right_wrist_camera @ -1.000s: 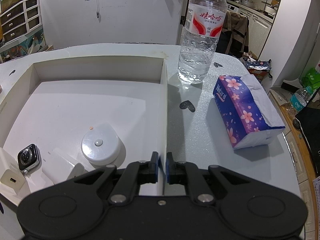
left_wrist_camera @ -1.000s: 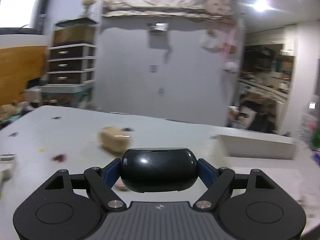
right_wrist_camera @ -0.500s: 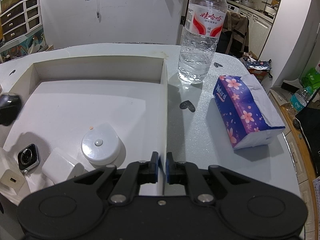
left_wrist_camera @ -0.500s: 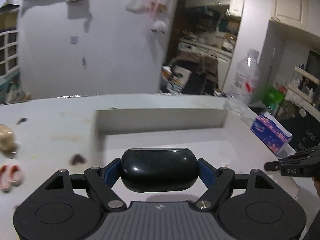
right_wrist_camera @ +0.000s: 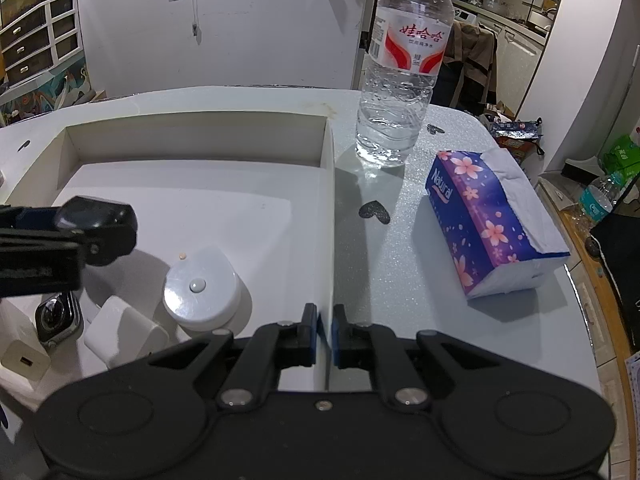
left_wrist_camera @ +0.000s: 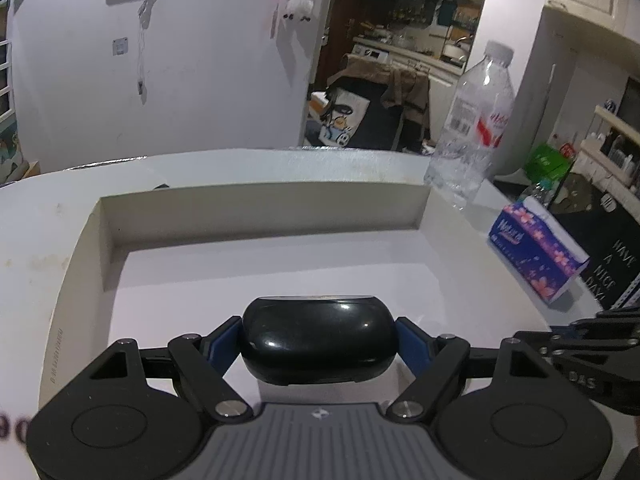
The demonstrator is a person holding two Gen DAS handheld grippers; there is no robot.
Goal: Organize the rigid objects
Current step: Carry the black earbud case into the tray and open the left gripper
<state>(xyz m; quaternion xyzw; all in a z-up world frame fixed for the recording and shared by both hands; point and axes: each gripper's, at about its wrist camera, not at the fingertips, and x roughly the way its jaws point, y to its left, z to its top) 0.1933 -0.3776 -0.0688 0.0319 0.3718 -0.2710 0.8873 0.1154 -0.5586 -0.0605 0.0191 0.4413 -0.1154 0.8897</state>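
Observation:
My left gripper (left_wrist_camera: 318, 338) is shut on a glossy black oval case (left_wrist_camera: 318, 344) and holds it above the near part of a shallow white tray (left_wrist_camera: 264, 208). In the right wrist view the case (right_wrist_camera: 98, 228) hangs over the tray's left side (right_wrist_camera: 192, 136). In the tray lie a round white puck (right_wrist_camera: 202, 286), a white charger block (right_wrist_camera: 120, 330), a smartwatch (right_wrist_camera: 56, 314) and a small white adapter (right_wrist_camera: 24, 360). My right gripper (right_wrist_camera: 324, 330) is shut on the tray's right wall (right_wrist_camera: 330, 200) at its near end.
A clear water bottle (right_wrist_camera: 402, 64) stands on the table right of the tray's far corner. A purple floral tissue pack (right_wrist_camera: 492, 222) lies further right, near the table's right edge. A dark heart sticker (right_wrist_camera: 374, 213) is on the tabletop between them.
My left gripper has swung right with the black case, from over the bare table to above the tray. The right gripper has not moved.

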